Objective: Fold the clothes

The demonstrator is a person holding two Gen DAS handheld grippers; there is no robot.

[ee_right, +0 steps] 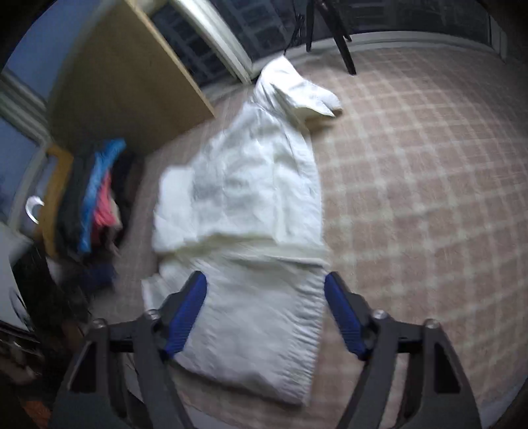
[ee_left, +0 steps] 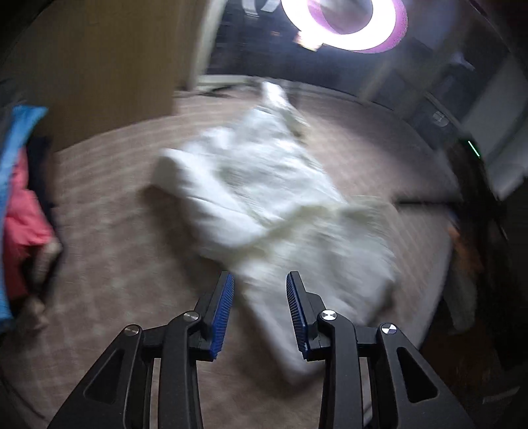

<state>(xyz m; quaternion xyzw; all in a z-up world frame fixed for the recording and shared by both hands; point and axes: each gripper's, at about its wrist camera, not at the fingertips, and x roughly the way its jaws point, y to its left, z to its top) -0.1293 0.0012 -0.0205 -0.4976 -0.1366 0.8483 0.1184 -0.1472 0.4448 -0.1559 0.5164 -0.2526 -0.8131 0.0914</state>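
A white hooded cloth garment [ee_right: 250,211] lies spread on a bed covered by a pinkish-beige sheet with a pale check pattern [ee_right: 412,198]. Its hood [ee_right: 297,89] points to the far edge of the bed, near a window frame, and its lower part is doubled over, so that a cross fold runs over the middle of the cloth. In the left wrist view the same garment [ee_left: 264,204] is blurred and lies aslant on the sheet [ee_left: 109,237].

The left hand-held gripper [ee_left: 260,280] hangs over the near edge of the garment with its blue ribbed pads [ee_left: 221,316] a narrow way apart; nothing is between them and they press on no cloth. The right hand-held gripper [ee_right: 265,280] stands over the folded lower part with its blue pads [ee_right: 343,313] spread wide, and the cloth seen between them lies below on the bed, not gripped.

A pile of other clothes in blue, pink-red and dark colours [ee_right: 95,198] lies at the left side of the bed, well apart from the white garment; in the left wrist view it shows at the left edge [ee_left: 19,204]. A tan wooden board [ee_right: 125,76] stands behind it. A bright ring lamp [ee_left: 343,23] glows at the top of the left wrist view, and black stand legs [ee_right: 340,39] rest on the far part of the bed's side in the right wrist view.
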